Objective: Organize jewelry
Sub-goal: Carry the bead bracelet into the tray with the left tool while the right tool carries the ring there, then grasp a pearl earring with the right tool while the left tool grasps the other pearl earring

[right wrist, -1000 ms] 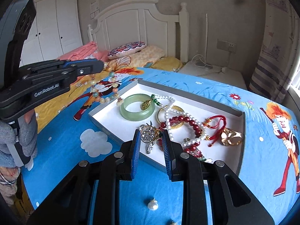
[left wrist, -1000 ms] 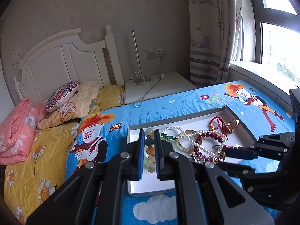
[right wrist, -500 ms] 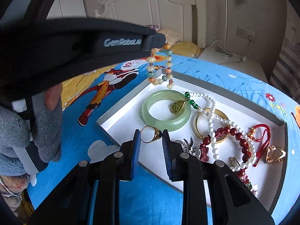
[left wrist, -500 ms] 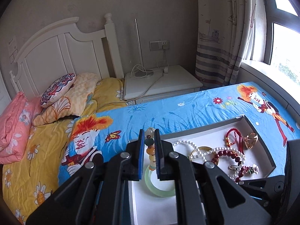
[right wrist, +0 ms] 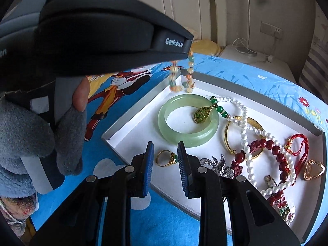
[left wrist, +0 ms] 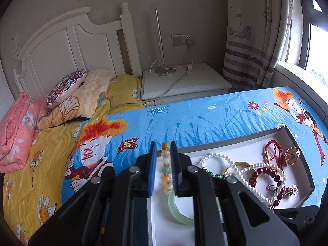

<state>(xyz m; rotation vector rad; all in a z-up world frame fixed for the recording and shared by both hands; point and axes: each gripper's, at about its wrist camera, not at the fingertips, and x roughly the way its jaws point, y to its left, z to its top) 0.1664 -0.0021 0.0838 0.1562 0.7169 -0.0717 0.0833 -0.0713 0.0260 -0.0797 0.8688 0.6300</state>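
Observation:
A multicoloured bead bracelet (left wrist: 165,170) hangs between the jaws of my left gripper (left wrist: 163,143) over the near-left corner of the white tray (left wrist: 225,141). The jaws are opening, and a gap shows beside the beads. From the right wrist view, the bracelet (right wrist: 181,82) dangles from the left gripper (right wrist: 189,49), its lowest beads at the tray (right wrist: 246,86) corner. My right gripper (right wrist: 165,144) is opening too. A gold ring with a green stone (right wrist: 166,160) lies on the tray floor between its tips, untouched by either pad.
A jade bangle (right wrist: 184,139), a green pendant (right wrist: 202,113) on a pearl necklace (right wrist: 244,131), a red bead bracelet (right wrist: 274,149), a gold bangle and several small pieces lie in the tray. A gloved hand (right wrist: 41,139) holds the left gripper. Blue cartoon bedsheet surrounds the tray.
My left gripper carried the bead bracelet from over the tray's middle to its left corner, sank, and its jaws parted. My right gripper moved left, closer to the tray; its jaws widened around the ring.

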